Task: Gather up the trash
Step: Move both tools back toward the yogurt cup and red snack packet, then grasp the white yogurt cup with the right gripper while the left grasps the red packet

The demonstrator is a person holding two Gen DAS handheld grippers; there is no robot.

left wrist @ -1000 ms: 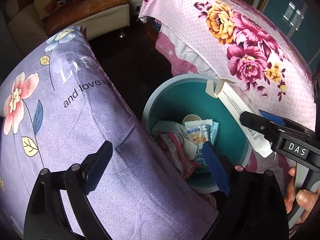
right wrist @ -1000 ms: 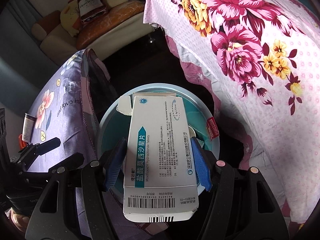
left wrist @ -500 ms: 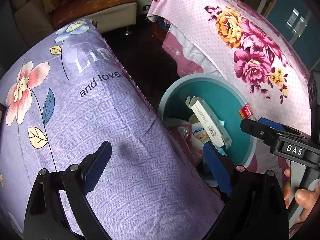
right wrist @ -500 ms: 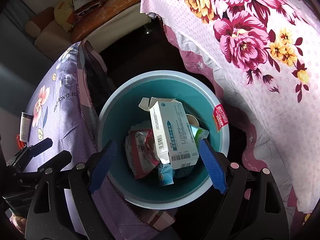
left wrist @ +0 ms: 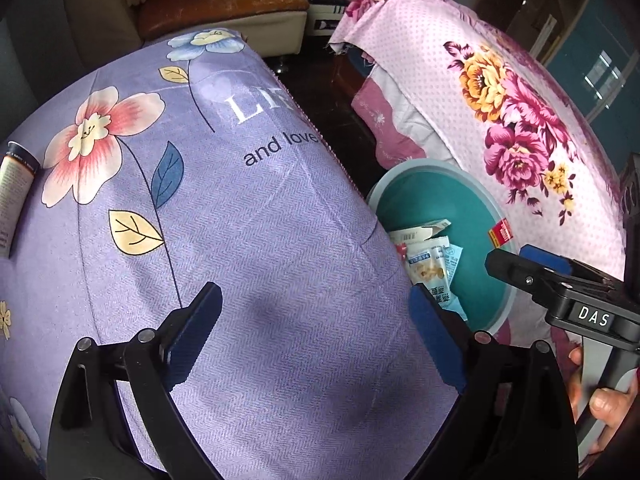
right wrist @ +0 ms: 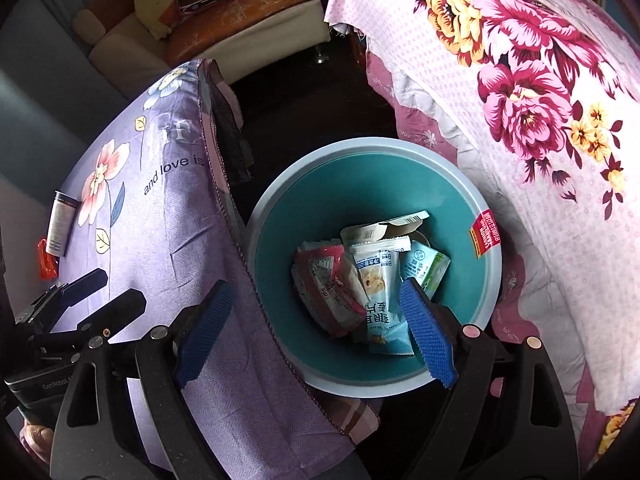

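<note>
Both the right gripper [right wrist: 318, 332] and left gripper [left wrist: 314, 334] hang with jaws spread, empty. The box [right wrist: 384, 230] lies in the bin [right wrist: 280, 216]. Next, steer toward the tube [right wrist: 60, 222] at nine o'clock on the table [right wrist: 160, 240], descending squarely.

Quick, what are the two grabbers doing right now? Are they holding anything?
Left gripper: open, empty, over the purple cloth.
Right gripper: just opened, empty, above the trash bin.

White box [right wrist: 382, 229] now in bin [right wrist: 280, 216]
</note>
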